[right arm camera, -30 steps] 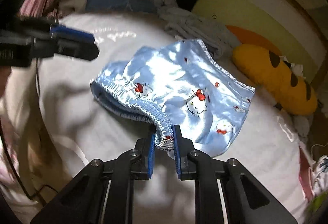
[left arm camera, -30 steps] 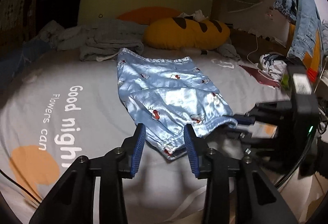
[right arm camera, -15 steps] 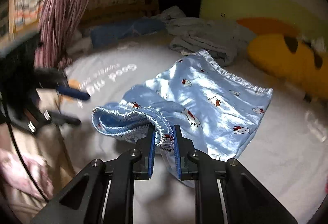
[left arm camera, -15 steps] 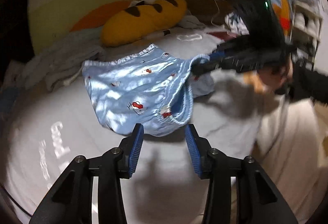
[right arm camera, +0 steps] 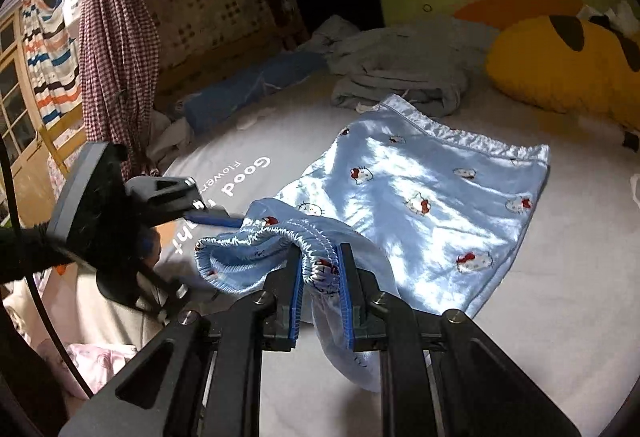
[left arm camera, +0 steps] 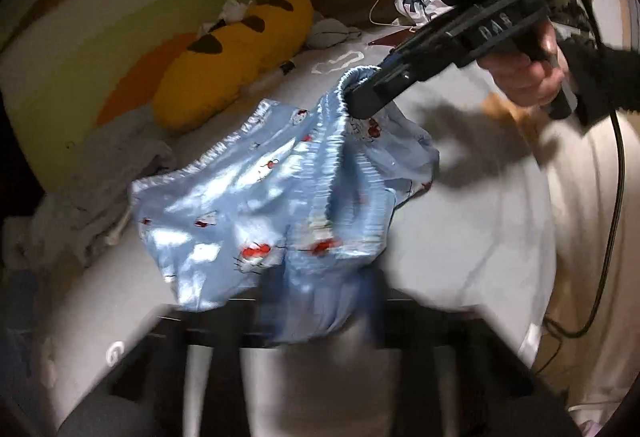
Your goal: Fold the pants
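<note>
Since a second ago both hands have swung across, lifting the waistband off the bed [right arm camera: 540,317]. Right gripper [right arm camera: 320,277] is clamped on the elastic of the blue pants [right arm camera: 432,205]; left gripper [right arm camera: 224,219] is closing on the waistband's other end, cloth between its jaws, though blur hides whether the pads bite yet. Seemingly the first fold is starting: next, carry the waistband toward the far hem. Bare sheet lies left; grey clothes [right arm camera: 400,73] and yellow pillow [right arm camera: 560,65] crowd the hem.
</note>
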A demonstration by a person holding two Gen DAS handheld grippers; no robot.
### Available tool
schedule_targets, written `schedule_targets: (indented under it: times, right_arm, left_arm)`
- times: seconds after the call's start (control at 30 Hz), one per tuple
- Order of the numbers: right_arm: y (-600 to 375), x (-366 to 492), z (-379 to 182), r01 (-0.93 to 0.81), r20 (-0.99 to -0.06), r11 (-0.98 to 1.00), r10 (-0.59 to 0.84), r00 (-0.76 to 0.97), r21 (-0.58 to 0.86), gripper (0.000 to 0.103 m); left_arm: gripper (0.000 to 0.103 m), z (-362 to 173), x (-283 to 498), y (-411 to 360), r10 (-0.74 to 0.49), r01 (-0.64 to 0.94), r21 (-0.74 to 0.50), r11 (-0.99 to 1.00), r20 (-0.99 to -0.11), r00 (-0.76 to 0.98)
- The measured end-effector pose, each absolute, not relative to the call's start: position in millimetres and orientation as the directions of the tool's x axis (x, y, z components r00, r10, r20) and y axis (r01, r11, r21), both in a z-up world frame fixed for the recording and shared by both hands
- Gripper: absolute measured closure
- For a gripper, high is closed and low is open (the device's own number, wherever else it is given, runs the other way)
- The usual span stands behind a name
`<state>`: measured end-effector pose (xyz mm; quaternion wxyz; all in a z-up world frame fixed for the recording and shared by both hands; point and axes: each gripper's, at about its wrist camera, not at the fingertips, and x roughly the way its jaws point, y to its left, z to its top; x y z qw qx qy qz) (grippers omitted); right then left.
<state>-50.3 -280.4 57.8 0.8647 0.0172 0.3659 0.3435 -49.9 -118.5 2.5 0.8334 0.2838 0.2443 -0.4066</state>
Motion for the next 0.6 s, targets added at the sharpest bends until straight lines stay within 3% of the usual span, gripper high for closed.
schedule_targets:
  times: [0.23,0.3,0.47,0.6]
  right_arm:
    - [-288,-16,75,-0.572,-0.582,0.780,0.595,0.555,0.253,0.087]
    - [-289,-1,78,-0.561,-0.567,0.789,0.590,0.575,0.251,0.087]
    - [-293,39,63,-0.502,-0.595,0.816,0.563,0.573,0.288,0.087]
    - [-293,58,54,-0.462,-0.606,0.835,0.540,0.583,0.300,0.087]
  left_arm:
    - [0.090,46,-5,-118,-0.565,0.763,0.219,0.609,-0.555,0.610]
    - [0.090,52,19,-125,-0.525,0.732,0.207,0.649,-0.575,0.627]
    - [0.090,43,68,-117,-0.549,0.706,0.001,0.708,-0.629,0.551]
    - [0.090,35,83,-122,-0.514,0.689,0.037,0.724,-0.637,0.575]
